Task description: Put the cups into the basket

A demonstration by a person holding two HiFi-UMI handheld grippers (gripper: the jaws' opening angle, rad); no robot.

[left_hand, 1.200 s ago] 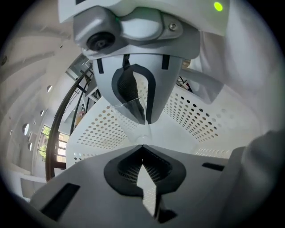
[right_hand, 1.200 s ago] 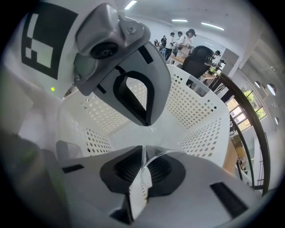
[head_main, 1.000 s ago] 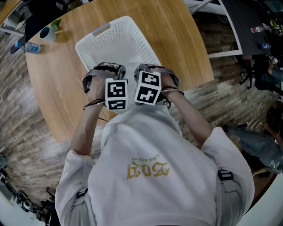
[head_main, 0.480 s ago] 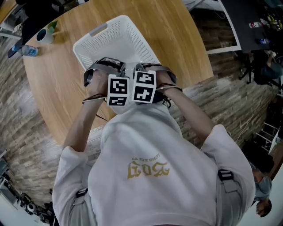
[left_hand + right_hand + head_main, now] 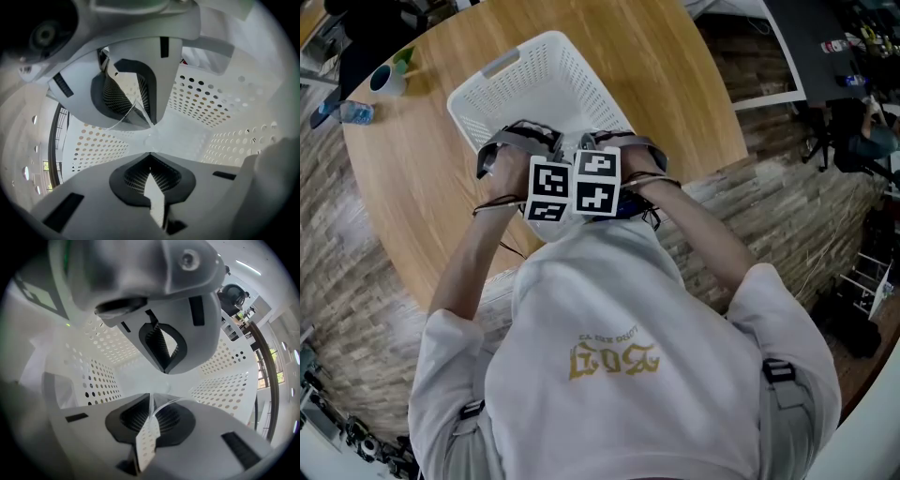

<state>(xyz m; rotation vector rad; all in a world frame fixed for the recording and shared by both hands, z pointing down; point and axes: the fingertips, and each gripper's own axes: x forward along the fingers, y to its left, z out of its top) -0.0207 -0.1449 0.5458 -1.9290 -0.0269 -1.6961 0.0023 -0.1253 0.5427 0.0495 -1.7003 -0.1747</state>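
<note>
Grippers sit together in the white basket (image 5: 517, 82). Left gripper (image 5: 150, 139) pinches a clear cup (image 5: 139, 117); right gripper (image 5: 159, 384) pinches a second clear cup (image 5: 177, 401).

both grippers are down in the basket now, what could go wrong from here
1. A thin clear cup edge lies against each gripper's jaws, left gripper and right gripper; whether it is gripped is unclear, so a cup may cling or crumple when the jaws move.
2. The two grippers sit almost touching in the head view; they could knock each other while pulling out.
3. The basket walls stand close round both; a snag might drag it.
</note>
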